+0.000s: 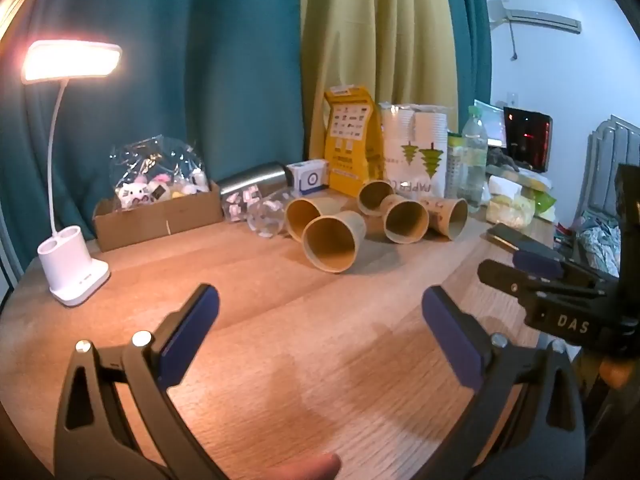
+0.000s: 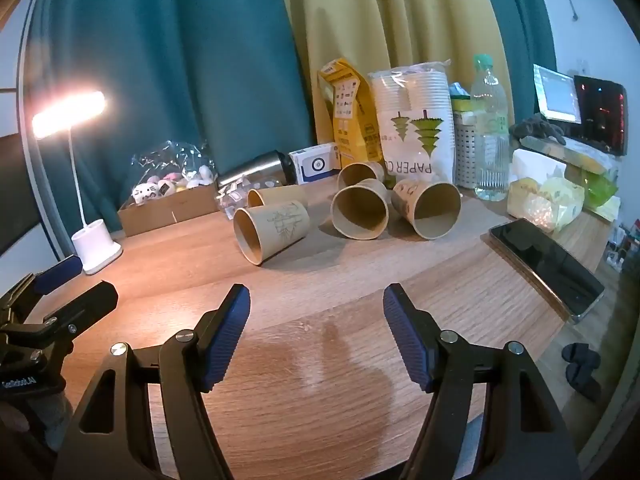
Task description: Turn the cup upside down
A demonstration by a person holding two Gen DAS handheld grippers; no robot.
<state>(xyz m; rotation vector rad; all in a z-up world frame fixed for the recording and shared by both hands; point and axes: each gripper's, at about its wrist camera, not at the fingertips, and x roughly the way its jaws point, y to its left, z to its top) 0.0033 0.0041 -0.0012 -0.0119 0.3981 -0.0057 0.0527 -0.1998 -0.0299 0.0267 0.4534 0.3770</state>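
Task not begun: five paper cups point(image 2: 272, 230) lie on their sides at the far middle of the table point(image 2: 304, 344), none inverted; left gripper point(image 1: 320, 334) and right gripper point(image 2: 316, 334) hover well short, jaws spread and empty; approach, grasp and inversion remain

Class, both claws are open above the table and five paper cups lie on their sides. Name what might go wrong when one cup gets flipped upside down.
1. The cups lie clustered; grabbing the nearest cup may nudge the one behind it, and cups on their sides roll.
2. A thin paper cup could crush if the right claw squeezes hard.
3. The phone lies near the table edge; a wide swing might knock it.
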